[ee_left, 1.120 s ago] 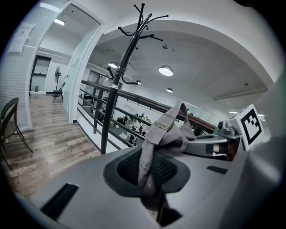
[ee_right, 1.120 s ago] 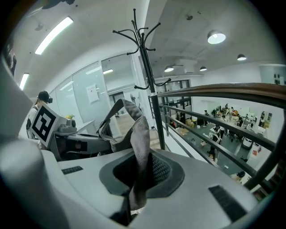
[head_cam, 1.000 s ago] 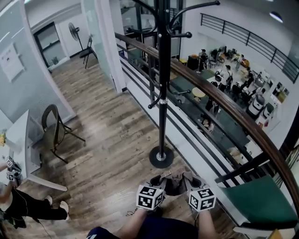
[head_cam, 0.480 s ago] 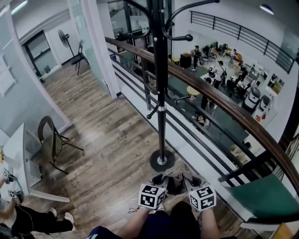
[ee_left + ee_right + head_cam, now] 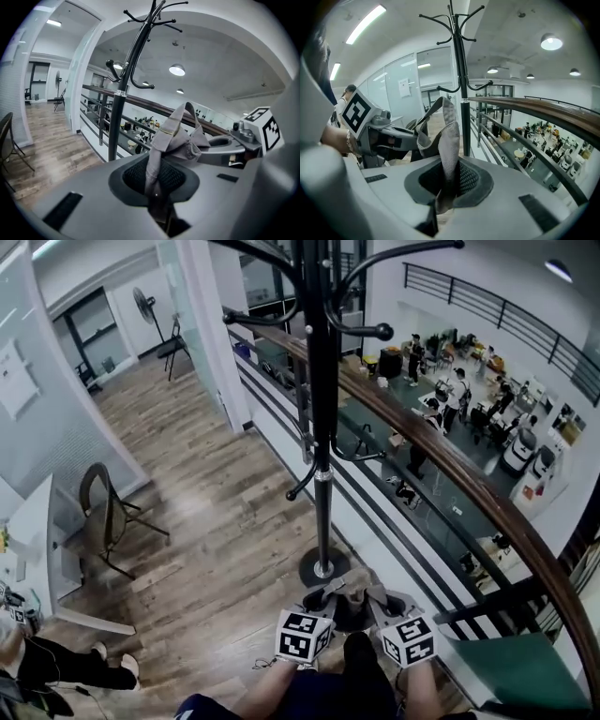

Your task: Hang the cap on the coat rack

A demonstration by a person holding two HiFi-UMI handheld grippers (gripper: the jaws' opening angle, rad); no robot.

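Left gripper [image 5: 324, 604], right gripper [image 5: 386, 604]: jaws clamped on cap [image 5: 176, 136]; coat rack [image 5: 323, 427] on wood floor [image 5: 216, 521] beside railing [image 5: 543, 110].

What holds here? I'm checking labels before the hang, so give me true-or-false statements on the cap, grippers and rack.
1. The left gripper and right gripper are both shut on the cap. True.
2. The cap hangs on the rack. False: the grippers hold it, off the rack.
3. The rack stands beside a railing. True.
4. The chair lies tipped over. False: the chair stands upright.
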